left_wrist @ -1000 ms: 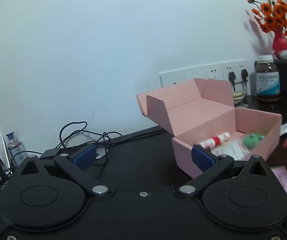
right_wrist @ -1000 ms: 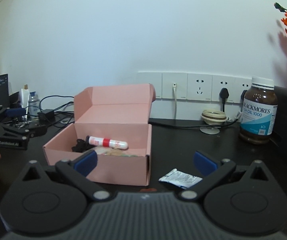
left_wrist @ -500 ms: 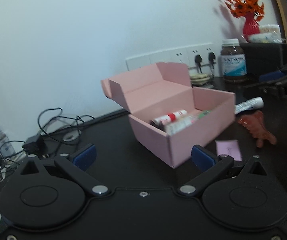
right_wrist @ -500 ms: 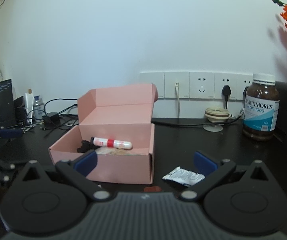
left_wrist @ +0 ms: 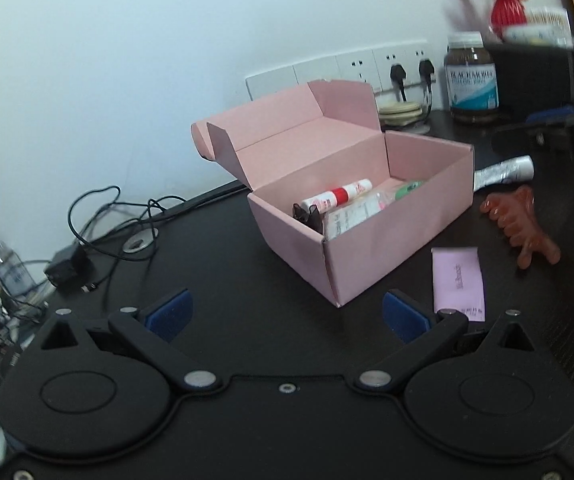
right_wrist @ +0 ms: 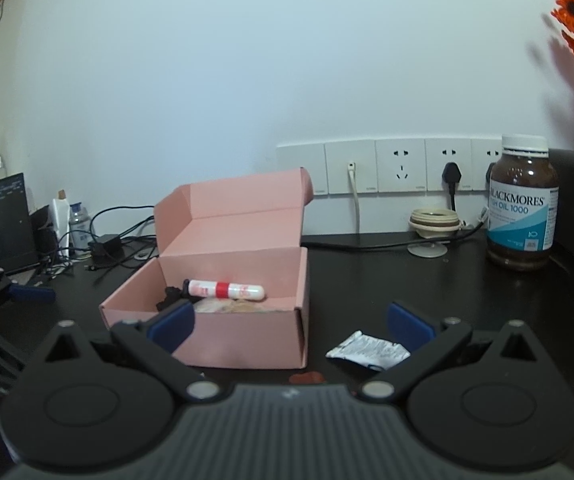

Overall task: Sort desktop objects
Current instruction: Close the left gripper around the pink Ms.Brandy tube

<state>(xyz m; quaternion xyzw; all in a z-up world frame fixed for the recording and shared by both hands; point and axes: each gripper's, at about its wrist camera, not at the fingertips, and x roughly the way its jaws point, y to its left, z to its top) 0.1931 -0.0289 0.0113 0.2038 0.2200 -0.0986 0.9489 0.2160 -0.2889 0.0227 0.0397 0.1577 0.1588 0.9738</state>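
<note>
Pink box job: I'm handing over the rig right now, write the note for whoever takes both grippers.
Left gripper: open, empty, facing a corner of the pink box.
Right gripper: open, empty, in front of the box.
Box lid is up. Inside: a white tube with a red band, a small black item, a clear packet, something green.
Still on the desk: pink sachet and orange hair claw beside the box, white tube behind it, crumpled white wrapper near the right gripper.
Left to do, probably: box those four loose items.
</note>
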